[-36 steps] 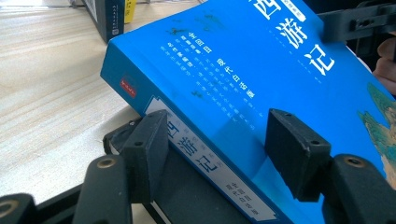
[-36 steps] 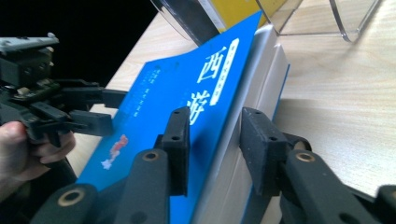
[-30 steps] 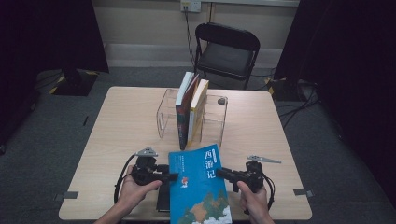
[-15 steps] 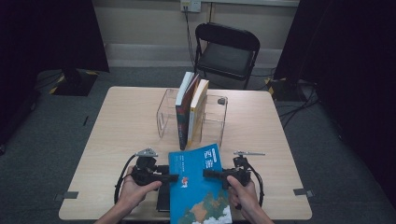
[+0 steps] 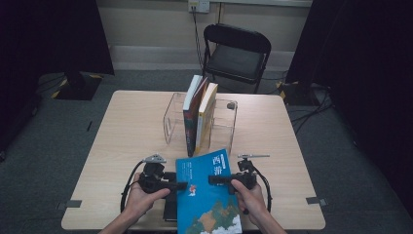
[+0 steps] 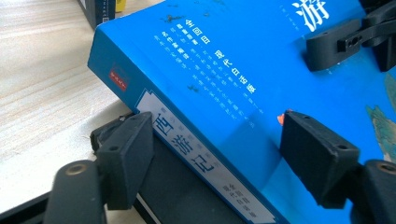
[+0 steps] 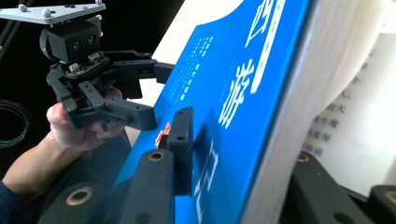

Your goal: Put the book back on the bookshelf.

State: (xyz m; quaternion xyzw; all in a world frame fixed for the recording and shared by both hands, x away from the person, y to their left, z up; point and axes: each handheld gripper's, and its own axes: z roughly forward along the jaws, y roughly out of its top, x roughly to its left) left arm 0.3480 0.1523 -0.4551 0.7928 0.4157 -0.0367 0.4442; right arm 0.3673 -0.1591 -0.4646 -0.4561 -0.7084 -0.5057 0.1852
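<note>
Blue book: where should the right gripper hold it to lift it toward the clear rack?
Grip the blue book by its open page edge, coming in from the right. That edge is raised off the table, so the right gripper can straddle cover and pages. The left gripper already straddles the spine side.

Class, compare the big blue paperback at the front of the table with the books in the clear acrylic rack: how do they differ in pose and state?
The blue paperback book lies tilted at the table's front edge; the books in the clear acrylic rack stand upright at mid-table. The blue book sits between the jaws of both the left hand-held gripper and the right hand-held gripper; nothing touches the racked books. It shows its cover; they show spines. All are books.
</note>
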